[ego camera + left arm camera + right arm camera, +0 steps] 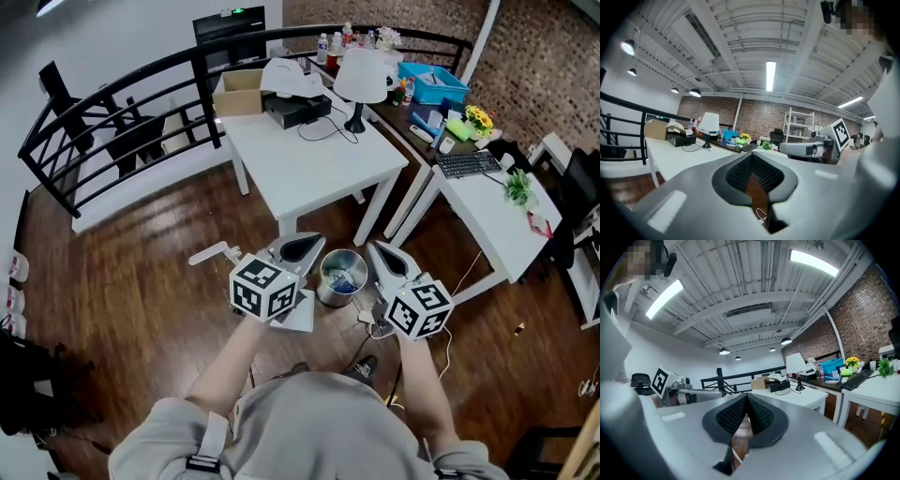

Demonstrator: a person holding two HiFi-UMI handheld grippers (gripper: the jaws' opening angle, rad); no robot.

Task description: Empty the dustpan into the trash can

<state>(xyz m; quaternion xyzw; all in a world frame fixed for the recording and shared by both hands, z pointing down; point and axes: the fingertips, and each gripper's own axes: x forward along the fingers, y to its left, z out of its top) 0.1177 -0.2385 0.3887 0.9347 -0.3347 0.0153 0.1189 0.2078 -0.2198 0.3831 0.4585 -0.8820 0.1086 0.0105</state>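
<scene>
A: Where's the trash can (pixel 342 277) sitting?
B: Centre of the head view, on the wood floor (pixel 141 309), between the two grippers. It's holding blue and white rubbish.
A: Dustpan?
B: The white dustpan (pixel 217 252) is lying on the floor just left of the can, partly hidden under the left gripper (pixel 305 247).
A: Hands?
B: Both are pointing roughly level, away from the person. The left fingers (pixel 736 173) are pressing together on nothing. The right gripper (pixel 386 255) is doing the same.
A: Writing?
B: Square markers are showing on the gripper cubes.
</scene>
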